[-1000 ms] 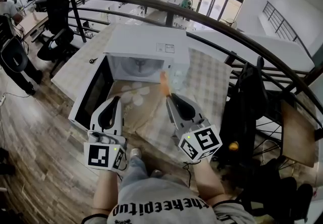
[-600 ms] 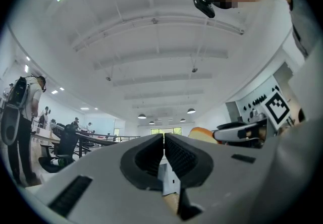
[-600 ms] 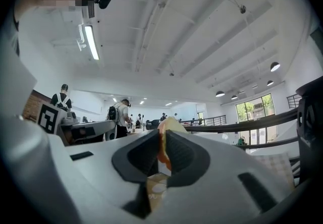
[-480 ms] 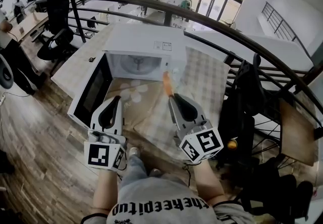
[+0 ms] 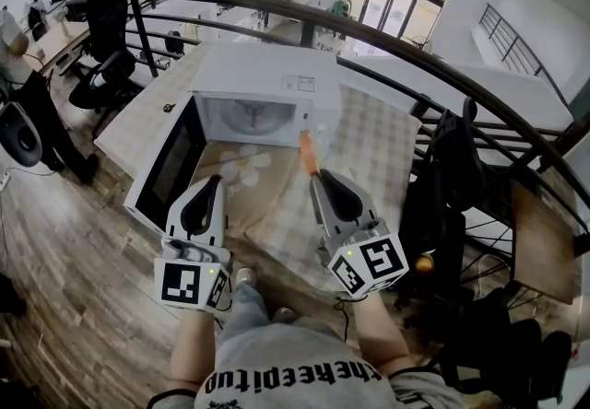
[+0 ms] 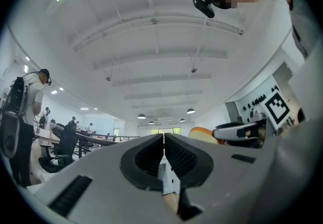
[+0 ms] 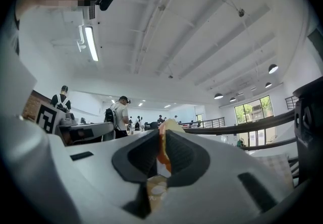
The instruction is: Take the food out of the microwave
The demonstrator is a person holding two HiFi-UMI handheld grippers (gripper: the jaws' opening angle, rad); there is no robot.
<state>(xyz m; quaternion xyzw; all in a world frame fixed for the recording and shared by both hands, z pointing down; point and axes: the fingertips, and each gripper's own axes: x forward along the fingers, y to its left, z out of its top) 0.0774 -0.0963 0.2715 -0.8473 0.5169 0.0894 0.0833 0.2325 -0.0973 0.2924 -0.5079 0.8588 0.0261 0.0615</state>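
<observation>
In the head view the white microwave (image 5: pixel 267 75) stands on the table with its door (image 5: pixel 171 168) swung open to the left and its lit cavity (image 5: pixel 247 117) showing only the turntable. My right gripper (image 5: pixel 313 175) is shut on a thin orange piece of food (image 5: pixel 305 151) just outside the cavity's right front corner, above the cloth. In the right gripper view the food (image 7: pixel 162 150) stands clamped between the pads. My left gripper (image 5: pixel 214 181) hovers before the open door, shut and empty; its own view shows the left gripper (image 6: pixel 163 137) with jaws pressed together.
A checked cloth (image 5: pixel 378 149) covers the table (image 5: pixel 138 126) to the microwave's right. A dark curved railing (image 5: pixel 415 57) runs behind the table. Small scissors (image 5: pixel 170 109) lie left of the microwave. Chairs and people stand at the far left over the wooden floor (image 5: pixel 64 241).
My right gripper with the food has shifted slightly to the right. The left gripper has stayed put. People at the far left have walked about.
</observation>
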